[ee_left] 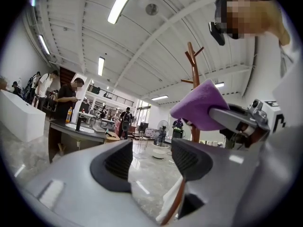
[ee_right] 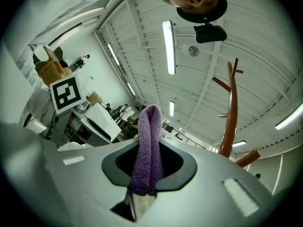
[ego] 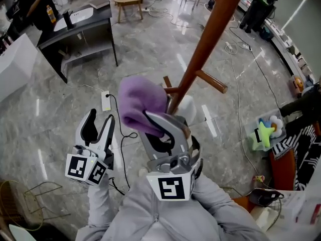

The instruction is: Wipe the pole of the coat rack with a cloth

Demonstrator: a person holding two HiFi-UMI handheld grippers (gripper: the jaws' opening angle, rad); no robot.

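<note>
Clamped tight in the right gripper (ee_right: pixel 149 161): a folded purple cloth (ee_right: pixel 150 141), fold poking out beyond the jaw tips. Held up just left of the brown wooden coat rack pole (ego: pixel 203 49), level with the lower pegs (ego: pixel 211 82); touching or not, hard to tell. Off to the left and nearer, the left gripper (ego: pixel 102 124), jaws apart, nothing between them, only grey marble floor (ego: pixel 150 49) beyond.
</note>
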